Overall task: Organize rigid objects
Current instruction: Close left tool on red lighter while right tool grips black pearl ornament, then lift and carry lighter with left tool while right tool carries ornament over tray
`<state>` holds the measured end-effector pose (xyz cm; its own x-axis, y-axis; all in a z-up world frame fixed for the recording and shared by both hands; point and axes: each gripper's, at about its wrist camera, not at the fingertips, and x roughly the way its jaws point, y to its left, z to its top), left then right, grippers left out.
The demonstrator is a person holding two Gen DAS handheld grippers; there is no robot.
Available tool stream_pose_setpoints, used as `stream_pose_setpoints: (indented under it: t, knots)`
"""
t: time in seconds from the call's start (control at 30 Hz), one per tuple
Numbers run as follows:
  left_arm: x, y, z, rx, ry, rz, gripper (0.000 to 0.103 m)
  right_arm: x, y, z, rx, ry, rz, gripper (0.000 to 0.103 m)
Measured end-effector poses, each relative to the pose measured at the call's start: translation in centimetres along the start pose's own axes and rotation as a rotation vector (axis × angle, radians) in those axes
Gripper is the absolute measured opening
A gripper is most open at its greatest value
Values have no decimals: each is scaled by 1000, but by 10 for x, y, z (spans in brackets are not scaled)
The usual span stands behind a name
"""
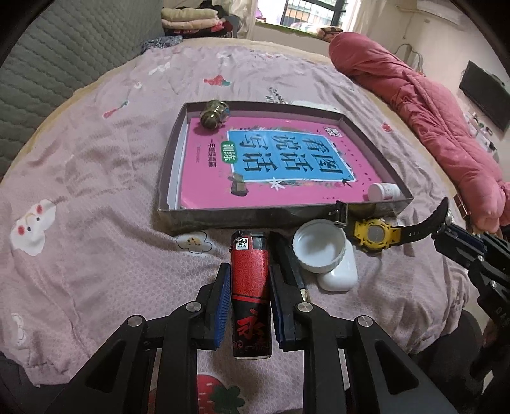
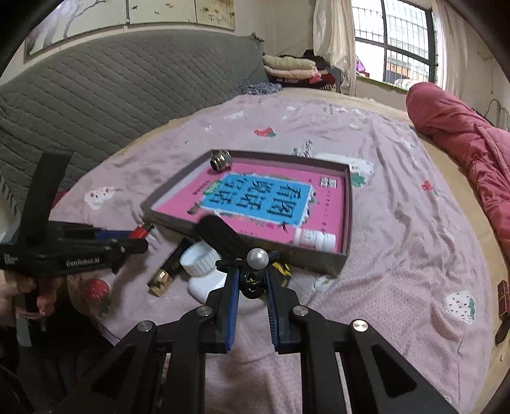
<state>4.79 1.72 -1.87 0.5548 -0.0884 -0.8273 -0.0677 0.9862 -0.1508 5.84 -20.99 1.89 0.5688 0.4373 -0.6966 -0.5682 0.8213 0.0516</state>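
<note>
My left gripper (image 1: 250,267) is shut on a red and black lighter (image 1: 250,286), held a little above the bedspread; the right wrist view shows this gripper (image 2: 127,237) at the left. My right gripper (image 2: 251,274) is shut on the black strap of a yellow watch (image 1: 374,234), whose strap end rises to the gripper (image 1: 443,235). A pearl-like bead (image 2: 258,258) shows just above the fingertips. Behind both stands a shallow grey tray (image 1: 223,219) holding a pink book (image 1: 277,159), a brass round object (image 1: 213,113) and a small white bottle (image 1: 384,191).
In front of the tray lie a white lid (image 1: 318,250), a white case (image 1: 339,274) and a black tube with a gold end (image 2: 165,270). A red quilt (image 1: 430,111) runs along the right. A grey padded headboard (image 1: 63,63) is at the left, with folded clothes (image 1: 188,19) behind.
</note>
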Motion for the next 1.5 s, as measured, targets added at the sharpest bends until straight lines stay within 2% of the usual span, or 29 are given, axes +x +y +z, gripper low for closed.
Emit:
stream_pose_setpoints:
  t: [0.4,1.1,1.5]
  knots:
    - [-26,2,5,-8,-41,20,24,-15,30,16,-15,-37,5,17]
    - [-56,-4,10,2,-97,37,24,-29,42,26,-5,-78,-36,17]
    - [-60,-5,14,4,-107,42,24,-32,33,33,27,-88,-54,17]
